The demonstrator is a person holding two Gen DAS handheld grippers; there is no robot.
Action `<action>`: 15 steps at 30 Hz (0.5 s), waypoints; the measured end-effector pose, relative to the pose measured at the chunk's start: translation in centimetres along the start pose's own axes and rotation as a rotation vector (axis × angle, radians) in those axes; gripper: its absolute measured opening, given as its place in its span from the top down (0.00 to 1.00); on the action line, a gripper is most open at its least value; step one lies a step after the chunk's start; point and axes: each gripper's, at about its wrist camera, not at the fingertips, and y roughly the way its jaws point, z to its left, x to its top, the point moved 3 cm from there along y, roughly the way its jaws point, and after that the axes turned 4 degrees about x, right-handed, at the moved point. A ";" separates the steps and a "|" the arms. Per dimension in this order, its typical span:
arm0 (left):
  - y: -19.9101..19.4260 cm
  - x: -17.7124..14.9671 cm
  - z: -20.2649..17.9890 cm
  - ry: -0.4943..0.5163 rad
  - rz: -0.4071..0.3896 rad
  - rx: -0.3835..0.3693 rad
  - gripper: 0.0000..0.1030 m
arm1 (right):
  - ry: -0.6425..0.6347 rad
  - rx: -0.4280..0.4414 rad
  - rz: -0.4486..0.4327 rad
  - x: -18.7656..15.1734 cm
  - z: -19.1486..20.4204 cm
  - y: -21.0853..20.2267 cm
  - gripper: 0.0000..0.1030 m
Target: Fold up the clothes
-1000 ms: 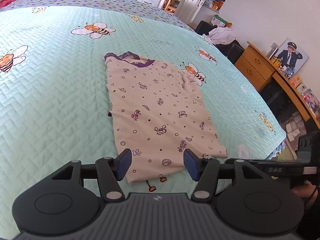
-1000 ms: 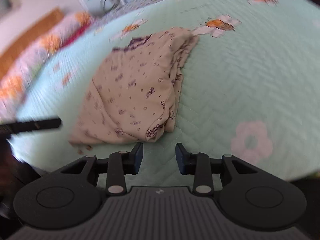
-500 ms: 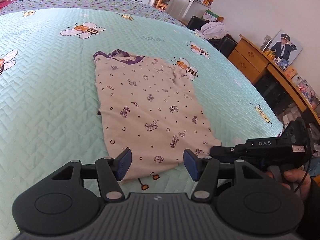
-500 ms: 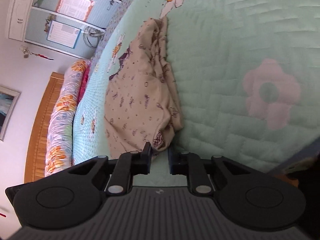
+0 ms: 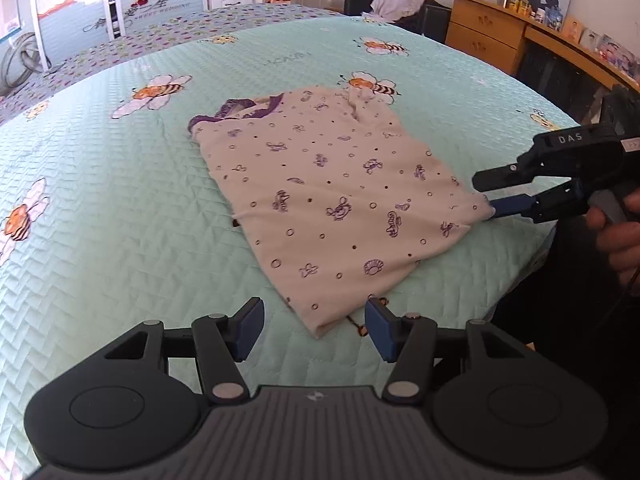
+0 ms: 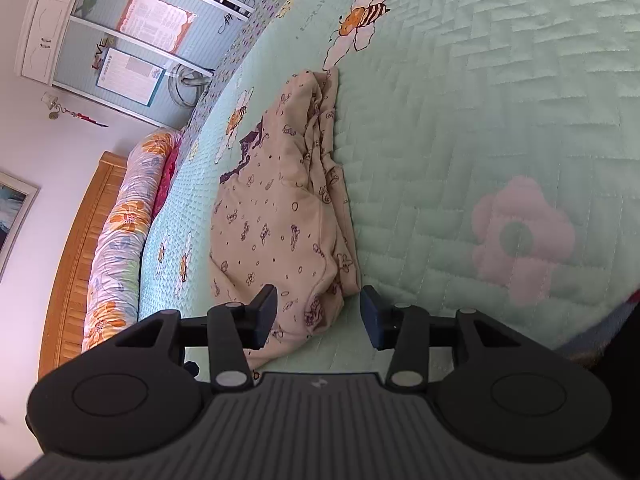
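A cream garment (image 5: 332,192) with purple prints and a purple collar lies folded lengthwise on the mint bee-print bedspread (image 5: 100,208). My left gripper (image 5: 314,326) is open just above the bed, and the garment's near hem corner lies between its blue pads without touching them. My right gripper (image 5: 485,197) sits at the garment's right hem corner. In the right wrist view the right gripper (image 6: 318,312) has its jaws opening. The bunched corner of the garment (image 6: 280,224) lies between the pads, which do not press on it.
The bed's edge runs just beneath both grippers. A wooden dresser (image 5: 492,32) with a framed photo stands beyond the bed's right side. A floral bolster (image 6: 120,236) and a wooden headboard (image 6: 68,264) line the bed's head. A hand (image 5: 620,232) holds the right gripper.
Both views have rolled. The right gripper moved in to the garment's right hem corner; its jaws narrowed there, then spread apart again. The left gripper stayed open at the near corner.
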 end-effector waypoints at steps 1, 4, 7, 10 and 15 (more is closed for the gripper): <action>0.5 0.1 -0.2 0.010 0.007 -0.004 0.44 | 0.000 -0.001 -0.007 0.2 0.0 0.1 0.55; 2.1 0.2 -0.9 0.051 0.040 0.019 0.46 | -0.007 -0.002 -0.020 1.1 0.1 0.4 0.55; 2.7 -0.1 -1.1 0.071 0.060 0.045 0.60 | -0.019 -0.004 -0.026 2.0 0.2 1.0 0.55; 2.7 -0.3 -0.8 0.056 0.063 0.057 0.78 | -0.026 -0.009 -0.024 2.8 0.2 1.9 0.55; 2.8 -0.4 -0.5 0.041 0.063 0.046 0.84 | -0.051 -0.014 0.025 3.5 0.6 3.8 0.68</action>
